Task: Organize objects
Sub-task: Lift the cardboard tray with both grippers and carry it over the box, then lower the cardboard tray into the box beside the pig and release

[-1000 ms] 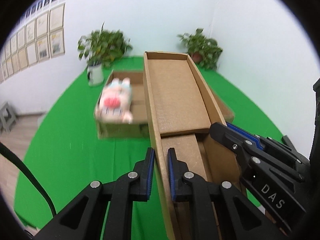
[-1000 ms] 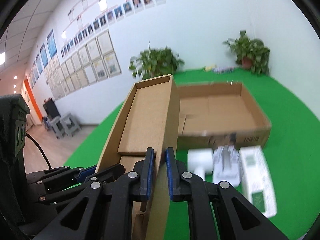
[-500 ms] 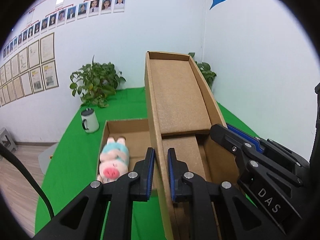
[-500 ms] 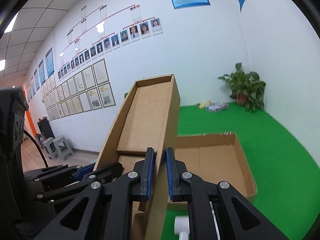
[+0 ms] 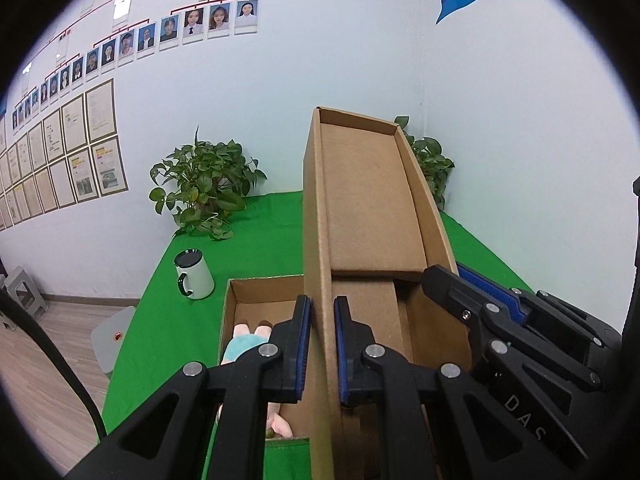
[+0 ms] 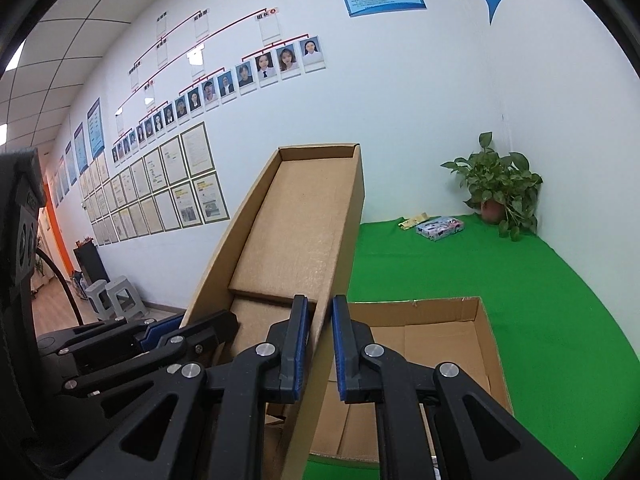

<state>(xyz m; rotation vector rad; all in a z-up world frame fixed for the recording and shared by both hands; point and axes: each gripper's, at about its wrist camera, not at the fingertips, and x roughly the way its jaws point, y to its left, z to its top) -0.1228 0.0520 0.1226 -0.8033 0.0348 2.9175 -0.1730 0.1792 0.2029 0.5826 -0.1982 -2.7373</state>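
Note:
I hold a long empty cardboard tray [image 5: 368, 208] between both grippers, raised and tilted up. My left gripper [image 5: 322, 344] is shut on its left wall. My right gripper [image 6: 319, 346] is shut on its right wall; the tray also shows in the right wrist view [image 6: 296, 232]. The right gripper appears in the left wrist view [image 5: 500, 320], the left gripper in the right wrist view [image 6: 132, 340]. Below lies an open cardboard box [image 5: 240, 304] holding a plush pig [image 5: 244, 340]. The right wrist view shows an empty box compartment [image 6: 440, 344].
Green cloth [image 6: 520, 280] covers the table. A white mug [image 5: 194, 274] stands left of the box. Potted plants [image 5: 204, 184] [image 6: 500, 188] sit against the walls. A small colourful packet [image 6: 440, 227] lies at the back. Grey stools [image 6: 112, 296] stand on the floor.
Both grippers have lifted the tray and tilted it upward. The box and pig have dropped lower in view. The white items beside the box have left the right wrist view.

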